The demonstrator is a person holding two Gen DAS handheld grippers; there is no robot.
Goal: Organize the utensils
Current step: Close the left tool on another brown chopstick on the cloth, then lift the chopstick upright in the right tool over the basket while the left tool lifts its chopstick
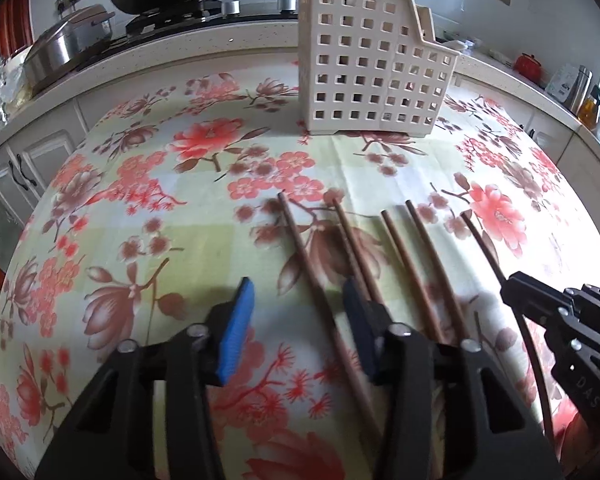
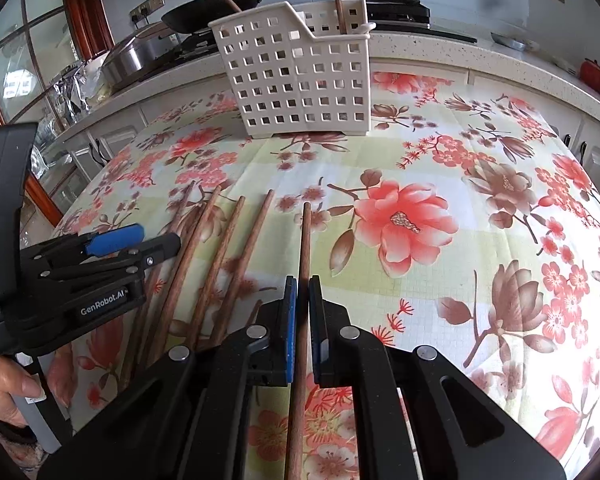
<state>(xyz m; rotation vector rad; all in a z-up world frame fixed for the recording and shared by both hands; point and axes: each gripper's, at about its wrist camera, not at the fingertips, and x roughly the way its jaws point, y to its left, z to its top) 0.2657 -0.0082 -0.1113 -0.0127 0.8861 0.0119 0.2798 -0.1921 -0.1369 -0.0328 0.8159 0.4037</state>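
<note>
Wooden chopstick [image 2: 305, 264], rightmost of five lying at frame centre on the floral worktop [image 2: 480, 208], sits clenched in the right tool [image 2: 302, 292]; left tool [image 1: 298, 296] released; judgement: lift level, tip upright, then lower into the perforated basket [image 2: 296, 80] at upper centre.

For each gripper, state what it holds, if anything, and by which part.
The right gripper grips one brown wooden chopstick partway along its shaft, far tip pointing forward. The left gripper is open, holding nothing.
</note>
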